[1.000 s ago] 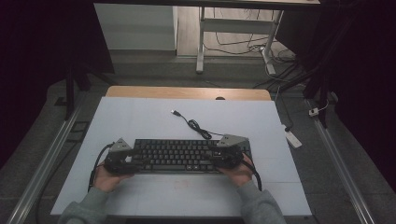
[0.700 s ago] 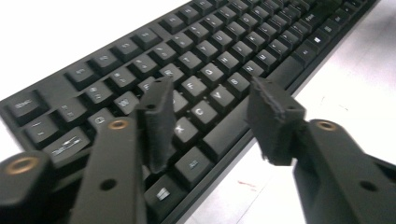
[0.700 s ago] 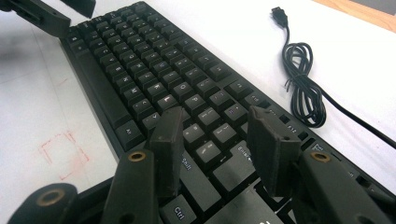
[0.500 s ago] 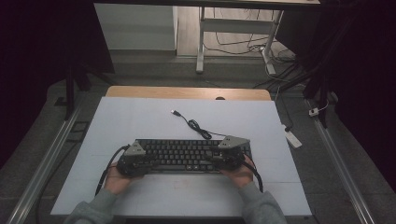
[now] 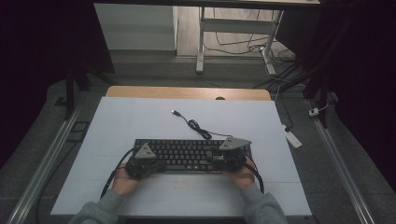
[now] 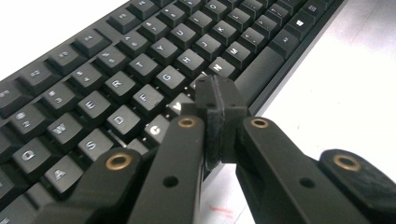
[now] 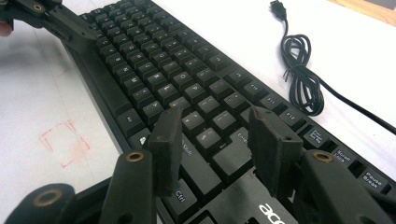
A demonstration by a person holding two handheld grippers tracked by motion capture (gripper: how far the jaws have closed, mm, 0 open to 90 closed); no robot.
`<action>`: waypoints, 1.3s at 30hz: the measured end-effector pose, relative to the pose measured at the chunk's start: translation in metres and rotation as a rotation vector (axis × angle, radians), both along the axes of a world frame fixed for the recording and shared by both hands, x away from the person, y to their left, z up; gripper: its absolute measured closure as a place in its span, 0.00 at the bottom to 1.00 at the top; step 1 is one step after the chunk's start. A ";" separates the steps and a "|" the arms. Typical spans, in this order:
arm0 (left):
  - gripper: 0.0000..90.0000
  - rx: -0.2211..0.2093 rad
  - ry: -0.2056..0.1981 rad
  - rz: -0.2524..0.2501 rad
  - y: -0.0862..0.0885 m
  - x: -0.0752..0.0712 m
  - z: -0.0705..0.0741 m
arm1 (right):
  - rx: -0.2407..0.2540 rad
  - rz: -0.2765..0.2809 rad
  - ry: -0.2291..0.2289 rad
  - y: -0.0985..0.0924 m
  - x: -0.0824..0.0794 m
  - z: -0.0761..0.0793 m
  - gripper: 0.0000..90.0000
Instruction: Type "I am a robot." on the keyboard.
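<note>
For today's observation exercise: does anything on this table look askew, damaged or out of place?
Nothing stands out. The keyboard lies flat and square to the table, keys intact; its cable trails loosely coiled behind it, unplugged.

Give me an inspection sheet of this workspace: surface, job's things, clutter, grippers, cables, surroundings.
Surface: white table, faint red marks near the front edge.
Job's things: black keyboard lying flat.
Clutter: nothing seen.
Grippers: left gripper has just closed, nothing between the pads, tips over the keys; right gripper open above the keyboard's right end.
Cables: keyboard cable coiled behind it, unplugged.
Surroundings: metal rail, dark floor, desk legs beyond.
</note>
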State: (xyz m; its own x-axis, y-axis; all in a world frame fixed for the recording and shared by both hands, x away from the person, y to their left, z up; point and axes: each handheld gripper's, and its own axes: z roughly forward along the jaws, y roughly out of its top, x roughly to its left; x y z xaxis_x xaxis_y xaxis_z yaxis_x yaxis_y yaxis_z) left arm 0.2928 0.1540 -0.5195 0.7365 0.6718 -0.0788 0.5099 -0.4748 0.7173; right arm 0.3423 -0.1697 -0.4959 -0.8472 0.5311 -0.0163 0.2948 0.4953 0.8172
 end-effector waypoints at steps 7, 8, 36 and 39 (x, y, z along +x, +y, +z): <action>0.98 0.011 0.000 -0.018 -0.010 0.002 -0.002 | -0.004 -0.001 0.002 -0.001 0.000 -0.001 0.62; 0.98 0.013 0.001 -0.020 -0.011 0.002 -0.003 | -0.006 -0.001 0.002 -0.001 0.000 -0.001 0.62; 0.98 0.015 -0.018 -0.026 -0.019 0.001 -0.001 | -0.010 -0.004 0.000 -0.001 0.001 -0.002 0.62; 0.98 -0.017 -0.041 -0.014 -0.014 -0.002 0.007 | -0.006 -0.002 -0.001 -0.001 0.000 -0.002 0.62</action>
